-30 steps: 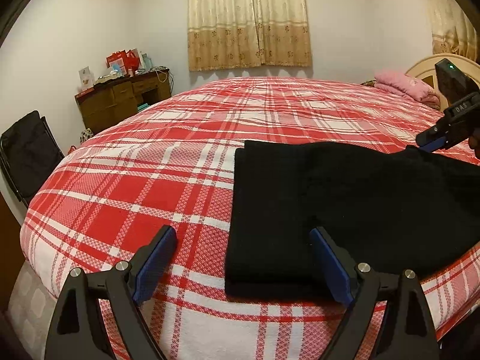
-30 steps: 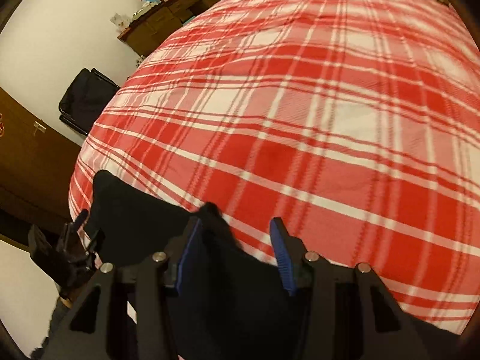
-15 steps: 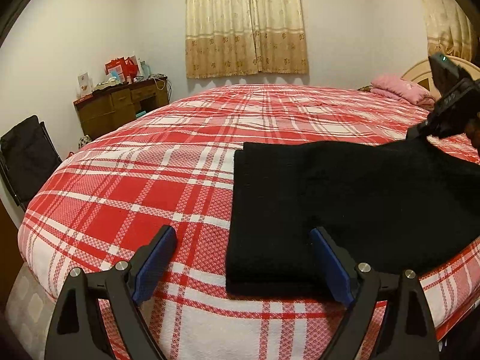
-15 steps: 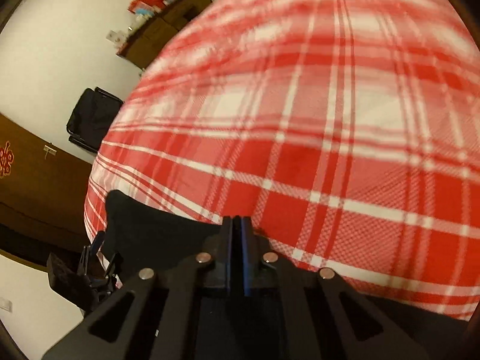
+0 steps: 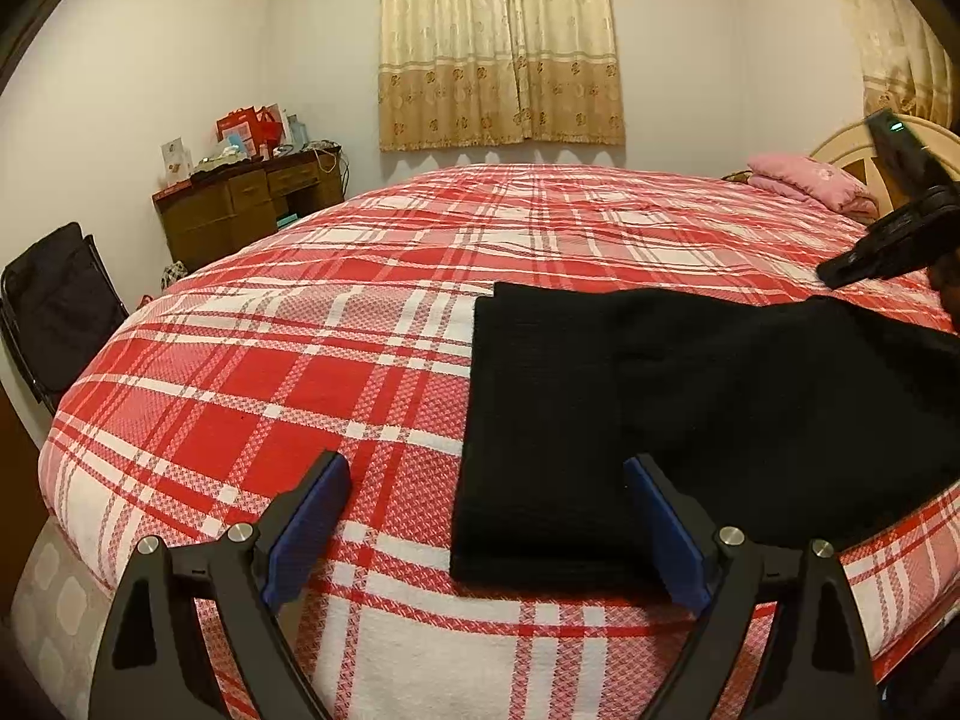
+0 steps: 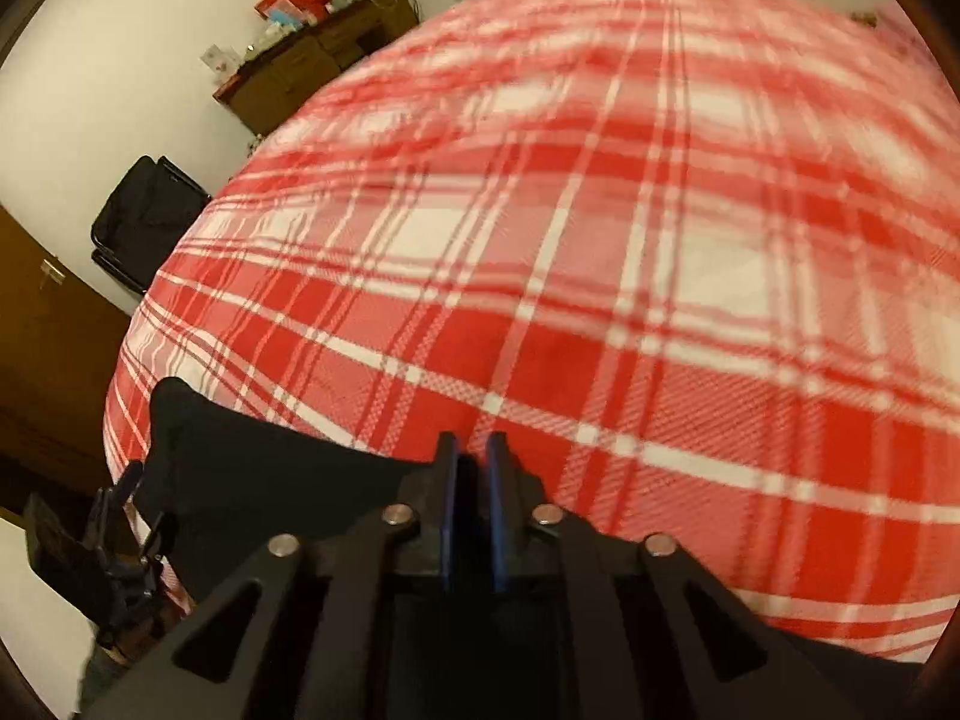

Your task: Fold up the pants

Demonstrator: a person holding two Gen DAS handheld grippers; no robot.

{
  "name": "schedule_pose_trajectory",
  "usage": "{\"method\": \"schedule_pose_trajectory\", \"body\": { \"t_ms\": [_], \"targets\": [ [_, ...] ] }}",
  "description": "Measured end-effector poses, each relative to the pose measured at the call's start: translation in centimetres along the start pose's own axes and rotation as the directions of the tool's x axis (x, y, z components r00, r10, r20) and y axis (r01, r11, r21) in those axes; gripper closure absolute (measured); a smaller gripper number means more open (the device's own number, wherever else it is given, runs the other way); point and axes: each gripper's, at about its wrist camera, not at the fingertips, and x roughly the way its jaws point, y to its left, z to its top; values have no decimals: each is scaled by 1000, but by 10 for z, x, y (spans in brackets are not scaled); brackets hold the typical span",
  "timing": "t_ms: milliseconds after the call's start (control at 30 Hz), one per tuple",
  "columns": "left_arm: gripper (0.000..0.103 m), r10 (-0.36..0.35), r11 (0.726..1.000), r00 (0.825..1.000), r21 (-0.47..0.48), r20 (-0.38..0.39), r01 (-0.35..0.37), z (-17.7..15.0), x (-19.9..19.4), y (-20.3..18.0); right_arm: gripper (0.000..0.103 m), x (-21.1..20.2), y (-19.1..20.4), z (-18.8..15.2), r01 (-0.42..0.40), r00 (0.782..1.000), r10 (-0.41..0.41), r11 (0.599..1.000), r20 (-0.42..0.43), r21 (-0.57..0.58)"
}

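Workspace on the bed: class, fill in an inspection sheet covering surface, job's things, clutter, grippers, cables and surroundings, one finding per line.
Surface: bed under a red and white plaid cover.
Job's things: black pants lying flat and folded near the bed's near edge.
Clutter: pink pillow at the headboard.
Grippers: left gripper open, astride the pants' near corner; right gripper at the pants' far edge, jaws narrow and opening, a thin gap between them; grip on cloth unclear.
Cables: nothing seen on the bed.
Surroundings: wooden desk with boxes, black chair, curtains.
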Motion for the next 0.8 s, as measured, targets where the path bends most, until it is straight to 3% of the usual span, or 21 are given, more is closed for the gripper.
{"method": "schedule_pose_trajectory", "body": {
  "t_ms": [133, 167, 400, 567, 700, 800],
  "targets": [
    [10, 9, 1000, 1000, -4, -11, -9, 2, 1, 0, 61, -33, 6, -6, 28, 996, -24, 999, 85, -47],
    [10, 10, 1000, 1000, -5, -12, -10, 2, 2, 0, 59, -41, 10, -12, 30, 994, -24, 998, 103, -61],
    [9, 18, 1000, 999, -8, -30, -18, 4, 4, 0, 59, -38, 66, -65, 38, 996, -16, 967, 91, -253],
    [9, 17, 1000, 999, -4, -36, -17, 3, 3, 1, 59, -6, 70, -93, 74, 997, -70, 958, 24, -277],
    [9, 27, 999, 999, -25, -36, -28, 7, -1, 2, 54, -7, 78, -112, 145, 989, -124, 920, 81, -363],
    [9, 34, 998, 999, -49, 20, -33, 16, -15, 2, 51, -12, 82, -117, 156, 987, -133, 908, 85, -389]
  ]
}}
